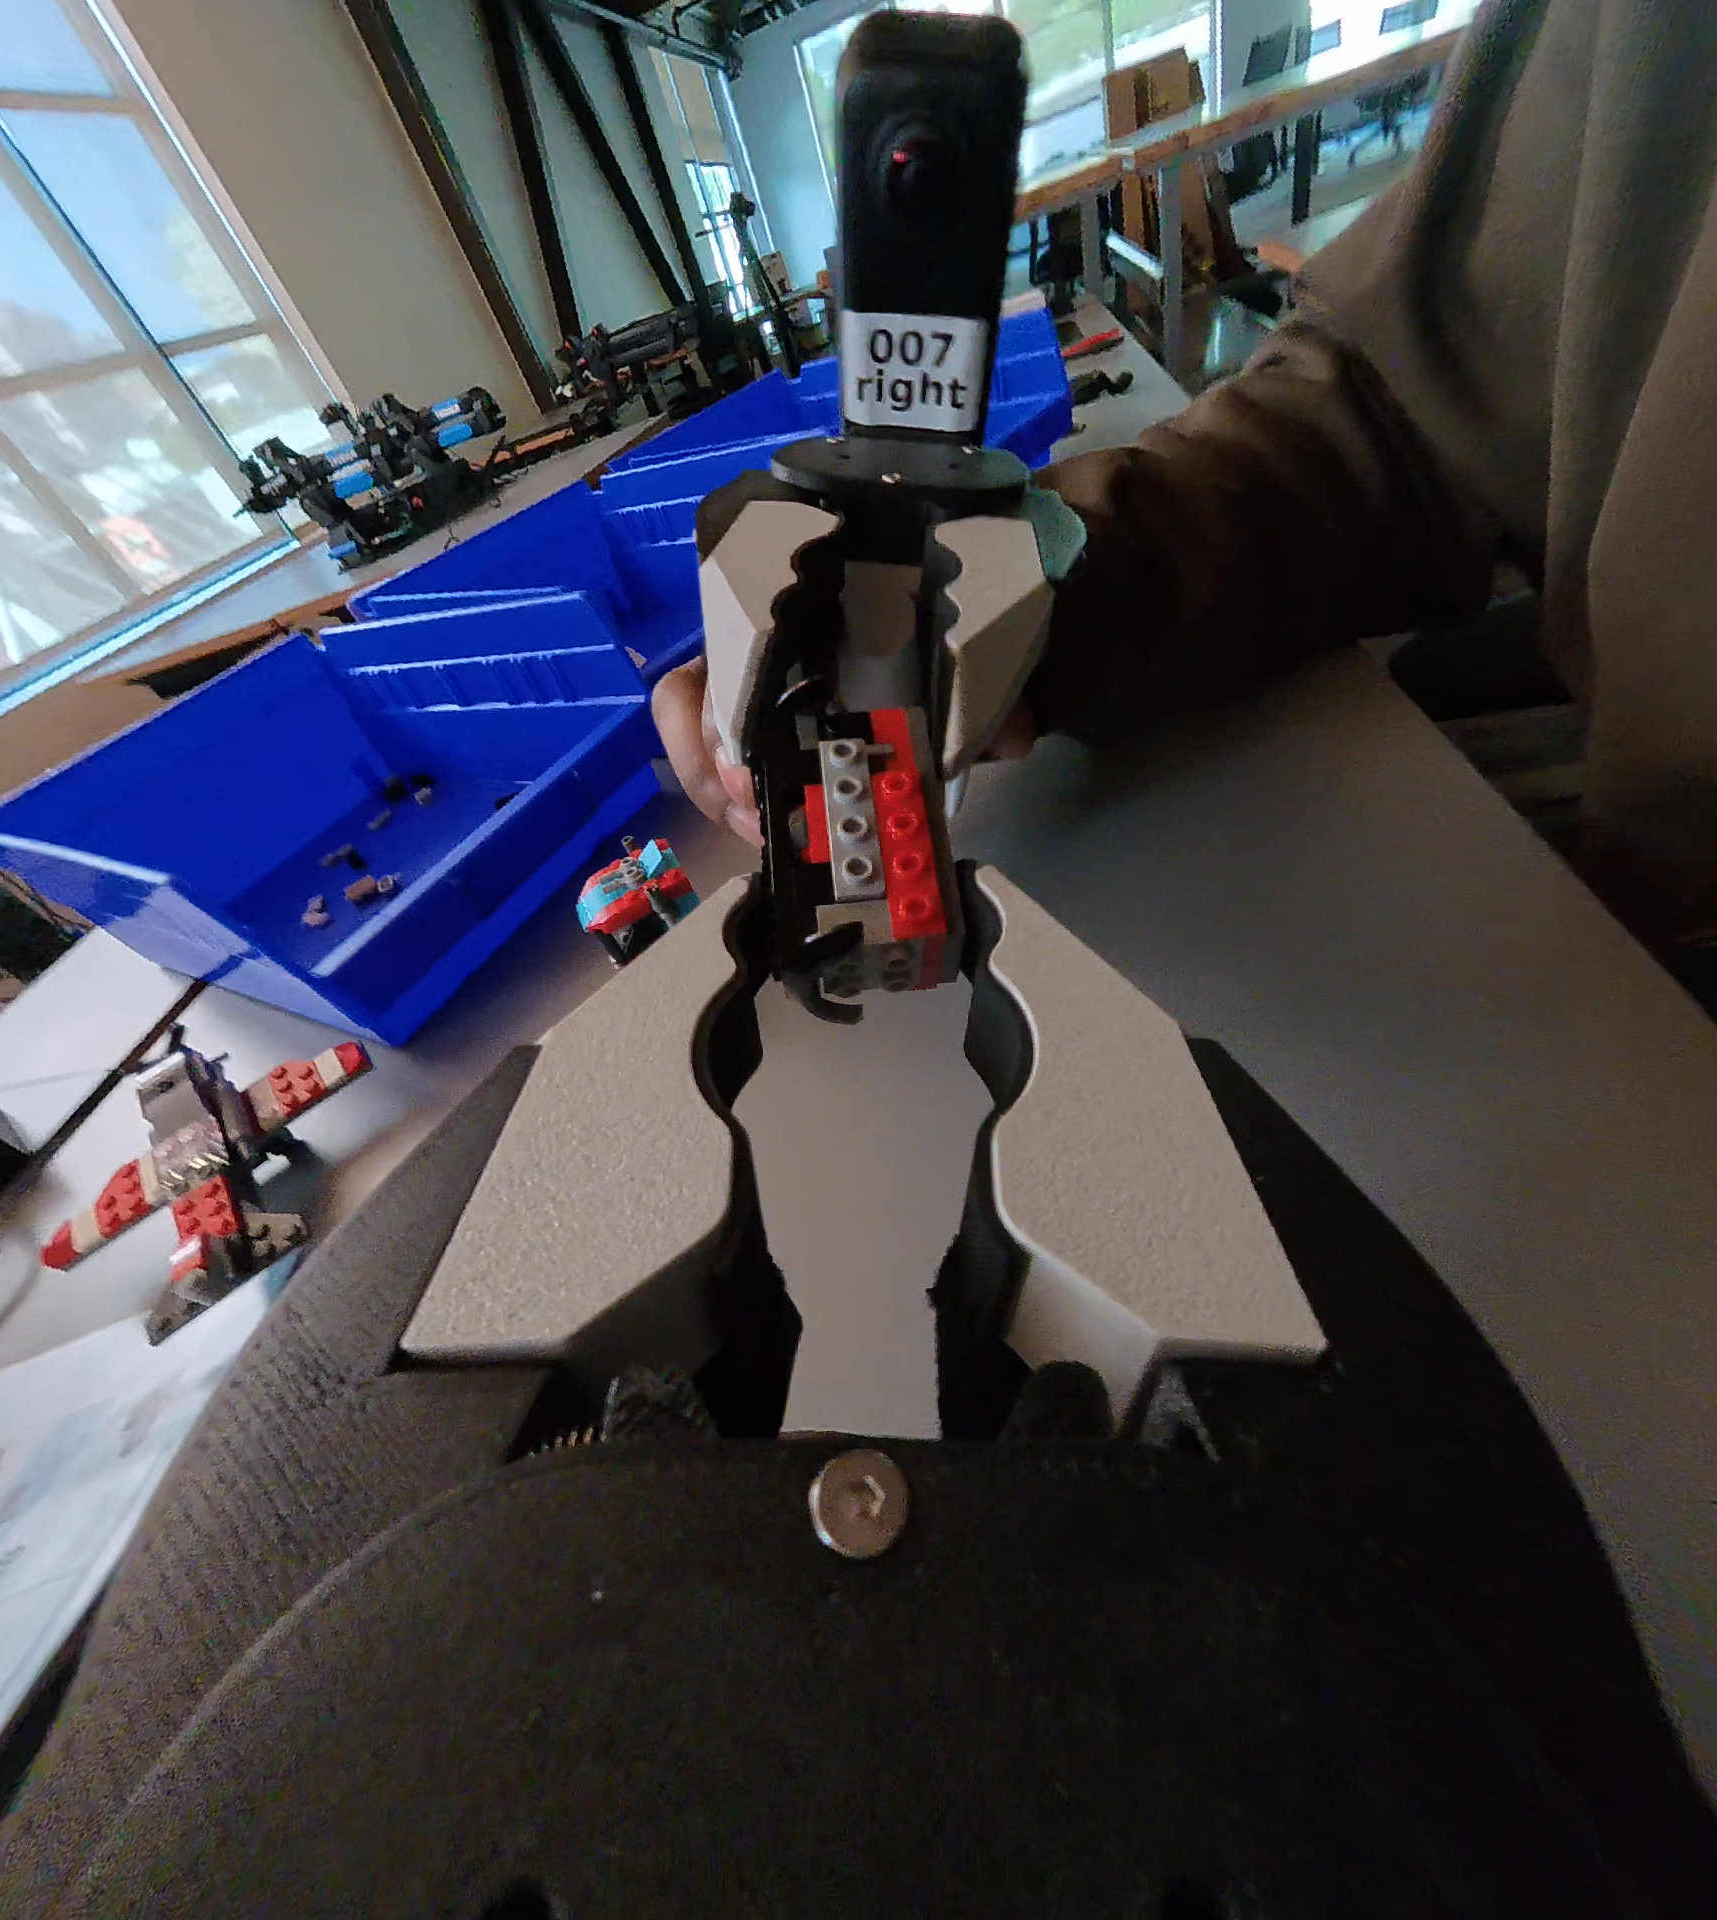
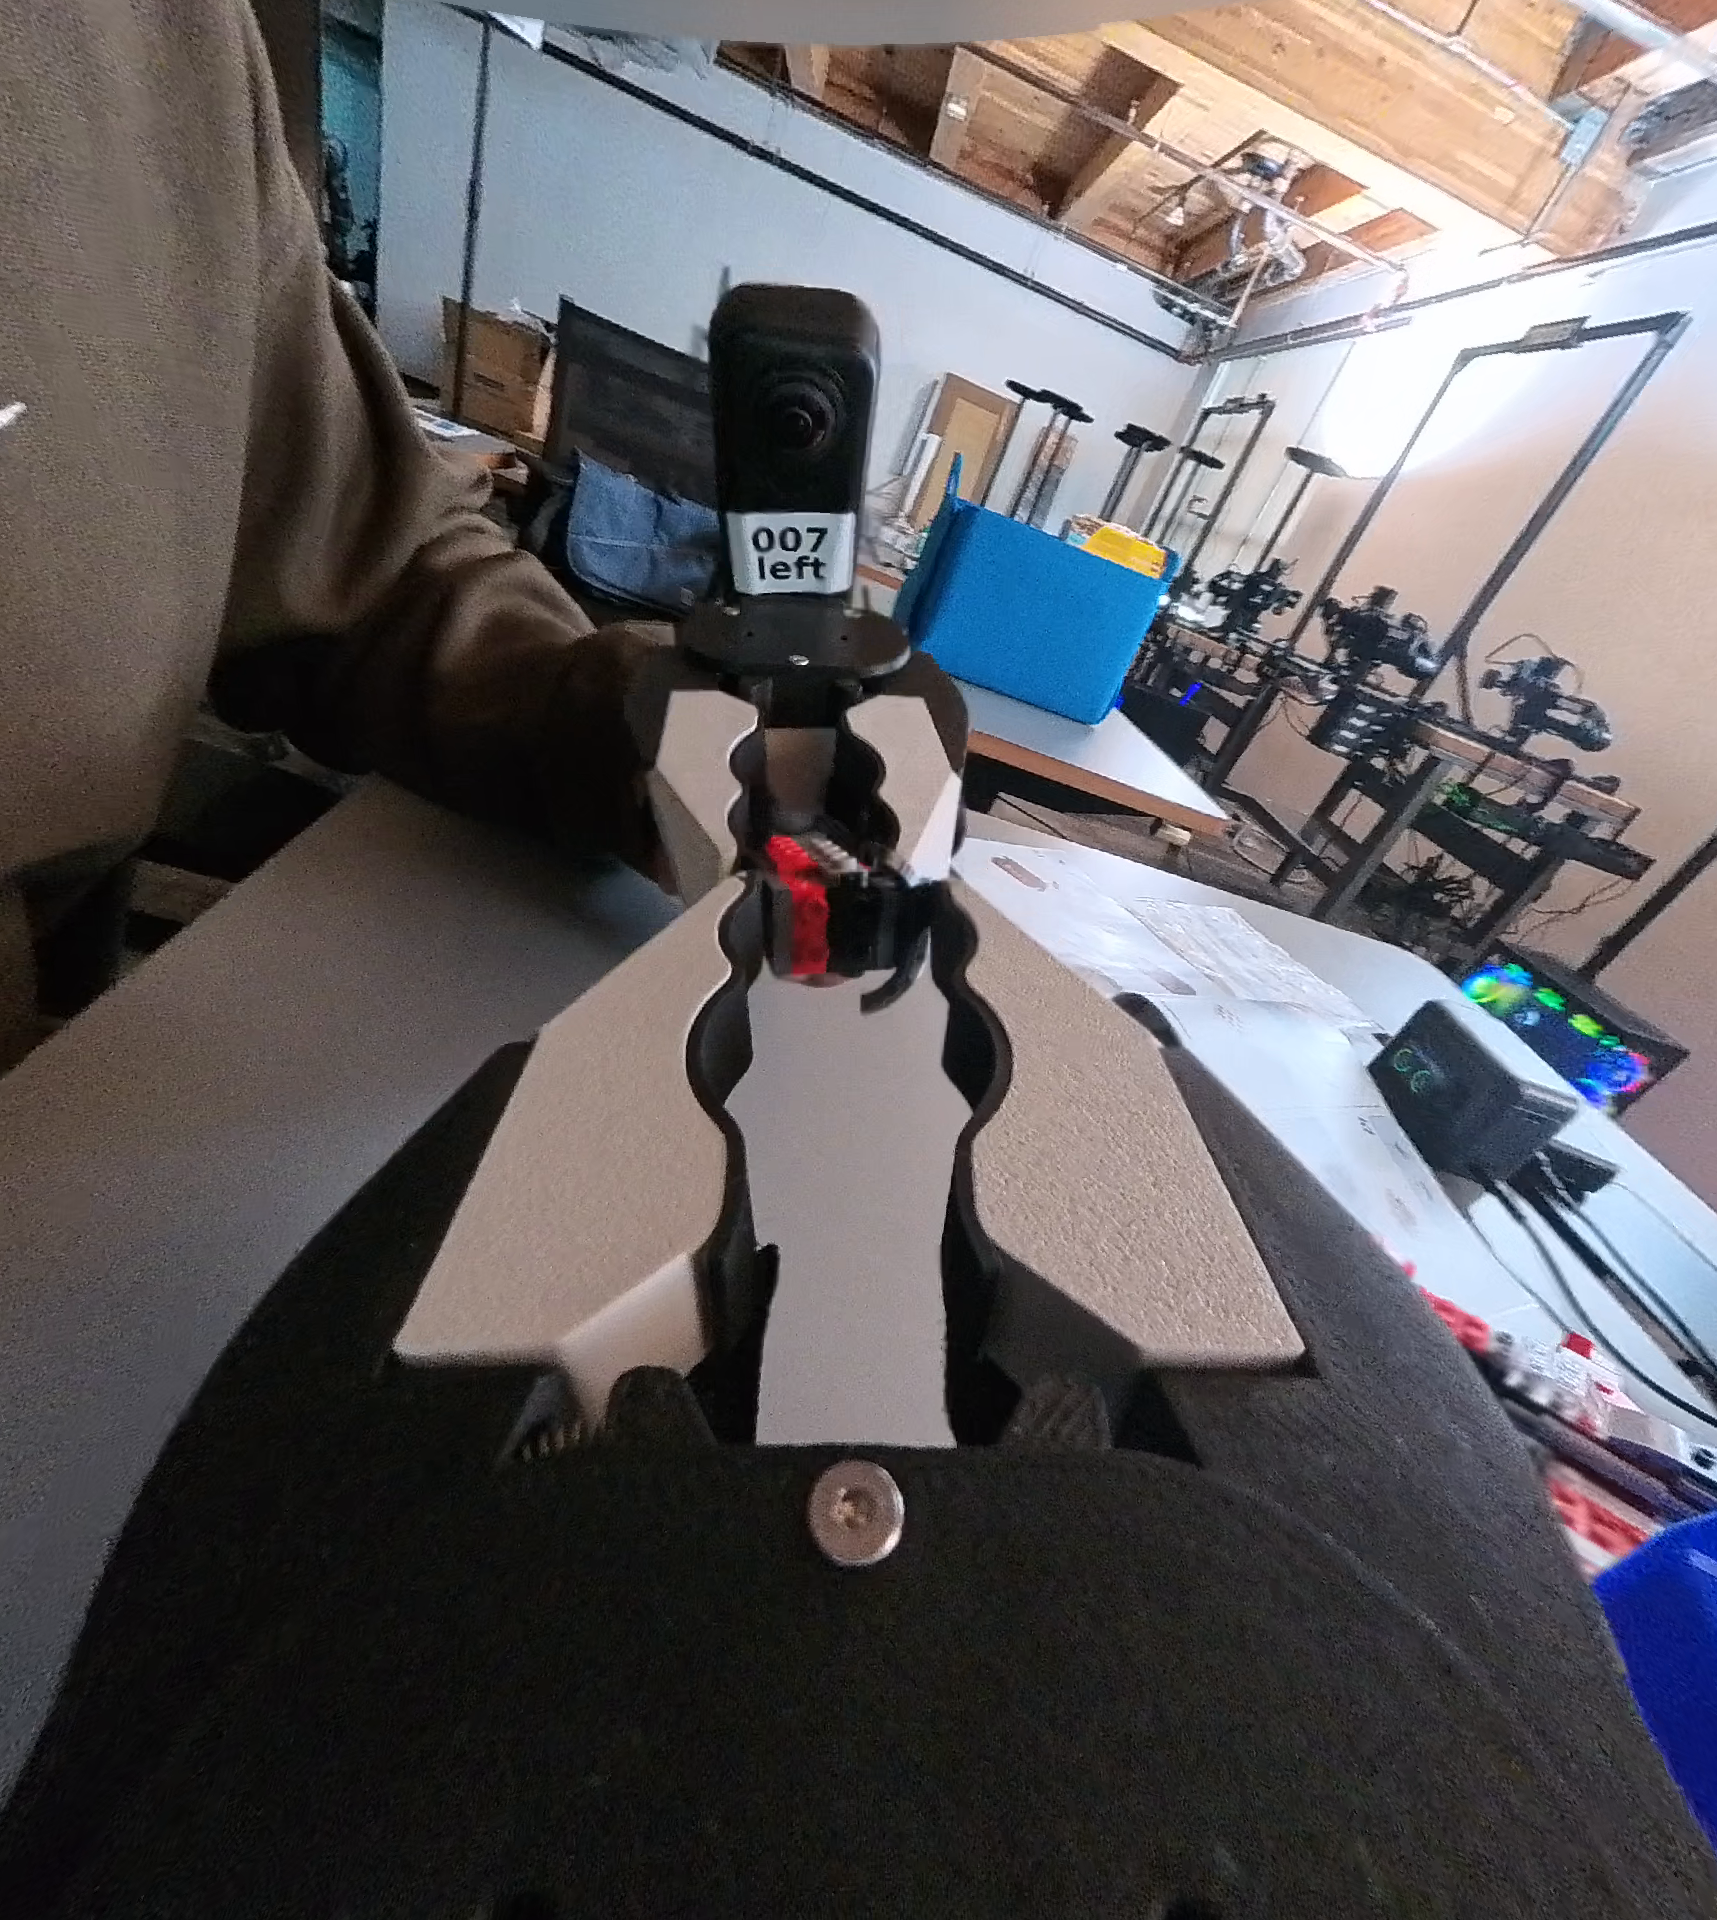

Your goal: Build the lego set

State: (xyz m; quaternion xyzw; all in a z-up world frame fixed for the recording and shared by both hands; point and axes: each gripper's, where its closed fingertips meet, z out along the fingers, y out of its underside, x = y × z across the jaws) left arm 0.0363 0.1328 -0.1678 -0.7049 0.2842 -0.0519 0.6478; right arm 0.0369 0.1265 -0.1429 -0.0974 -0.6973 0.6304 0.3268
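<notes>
Spanning both fingers' tips: brick assembly (image 1: 875,862), left gripper (image 1: 859,951), right gripper (image 2: 838,935).

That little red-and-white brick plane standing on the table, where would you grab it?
Probably by the narrow body of the brick plane, coming from above with fingers across it. The long wings stick out wide and flat, so they could lever off; the body is the compact middle over its dark stand.

Left tongs (image 1: 864,925) and right tongs (image 2: 838,925) meet tip to tip, both clamped.
</notes>
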